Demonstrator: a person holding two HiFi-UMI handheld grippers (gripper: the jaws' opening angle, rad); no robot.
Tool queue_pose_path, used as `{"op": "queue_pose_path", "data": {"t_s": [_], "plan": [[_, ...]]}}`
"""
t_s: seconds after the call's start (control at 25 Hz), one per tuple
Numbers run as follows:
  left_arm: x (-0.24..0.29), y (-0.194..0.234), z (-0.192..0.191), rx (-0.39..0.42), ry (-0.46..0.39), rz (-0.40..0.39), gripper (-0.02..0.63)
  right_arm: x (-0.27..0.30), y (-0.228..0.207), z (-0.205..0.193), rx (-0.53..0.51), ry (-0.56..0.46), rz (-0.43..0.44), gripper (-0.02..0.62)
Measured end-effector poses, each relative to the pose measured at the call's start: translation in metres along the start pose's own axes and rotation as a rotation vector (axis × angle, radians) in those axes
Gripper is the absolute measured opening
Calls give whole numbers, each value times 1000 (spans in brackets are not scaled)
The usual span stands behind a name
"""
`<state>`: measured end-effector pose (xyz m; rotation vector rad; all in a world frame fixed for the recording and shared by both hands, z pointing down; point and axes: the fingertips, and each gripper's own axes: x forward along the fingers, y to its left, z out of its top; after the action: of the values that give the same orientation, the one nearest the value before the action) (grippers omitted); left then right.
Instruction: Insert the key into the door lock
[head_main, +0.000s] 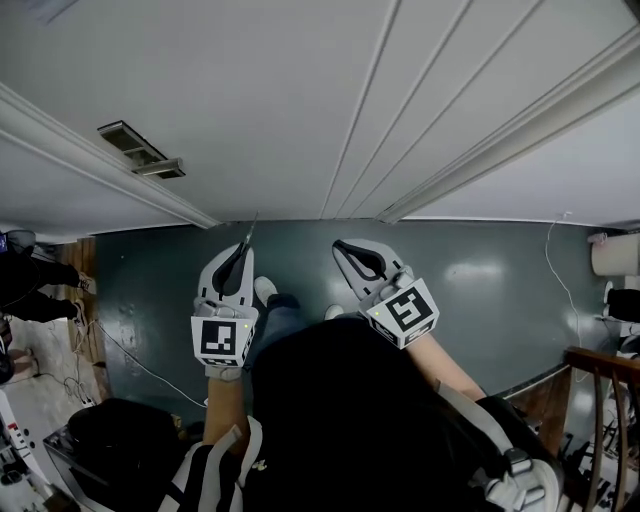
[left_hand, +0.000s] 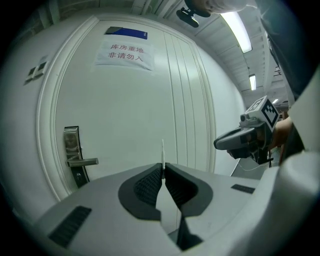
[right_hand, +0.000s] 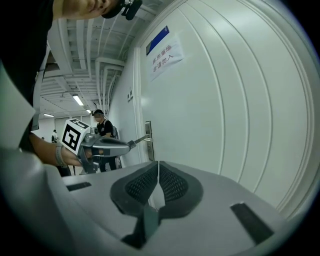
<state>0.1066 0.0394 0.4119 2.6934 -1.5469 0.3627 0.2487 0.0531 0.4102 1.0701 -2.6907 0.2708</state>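
Two hand-held grippers face the door (left_hand: 130, 110). The left hand-held gripper (left_hand: 163, 172) is clamped on the key (left_hand: 162, 154), blade projecting forward for insertion, well right of the door lock (left_hand: 76, 160). The right hand-held gripper (right_hand: 157, 167) is closed on nothing, held aside, apparently in reserve.

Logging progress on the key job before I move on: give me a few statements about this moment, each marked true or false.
1. The left gripper is shut on the key. True.
2. The key is already in the lock. False: it is apart from the lock, which stands off to its left.
3. The right gripper is wide open. False: its jaws are together, empty.
4. A paper notice hangs on the door. True.
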Motion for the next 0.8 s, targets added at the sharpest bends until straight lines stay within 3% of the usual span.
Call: {"op": "queue_pose_path", "data": {"t_s": [0.6,0.8], "plan": [[-9,140,-22,-48,-19,-46,26,134,47,43,-11,19,-28,18],[-26,180,-43,-137,-4,-46,26,176,74,53,-21,25,-3,18]]}}
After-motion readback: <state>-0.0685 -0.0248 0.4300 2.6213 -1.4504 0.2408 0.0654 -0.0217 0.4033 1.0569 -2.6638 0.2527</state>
